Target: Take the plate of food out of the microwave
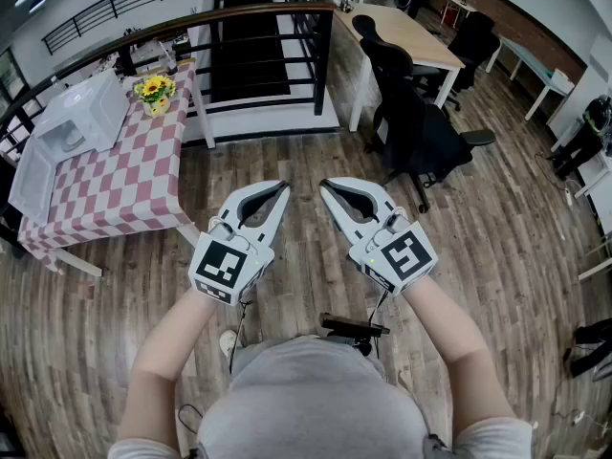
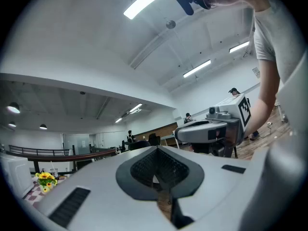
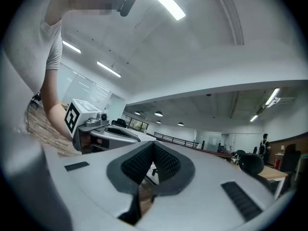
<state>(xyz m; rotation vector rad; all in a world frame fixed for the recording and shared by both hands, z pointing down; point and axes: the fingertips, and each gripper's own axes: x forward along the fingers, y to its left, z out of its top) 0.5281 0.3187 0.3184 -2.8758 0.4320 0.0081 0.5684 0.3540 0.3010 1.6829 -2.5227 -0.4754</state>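
While you stand well apart from the checked-cloth table (image 1: 124,180), the task has hardly begun; this looks like the approach. Your left gripper (image 1: 283,187) and right gripper (image 1: 324,186) hang side by side over the wood floor, each with jaws pressed together on nothing. The white microwave (image 1: 86,113) sits on that table near the sunflowers (image 1: 154,88); the plate inside cannot be made out. Next, walk up and spread a gripper's jaws.
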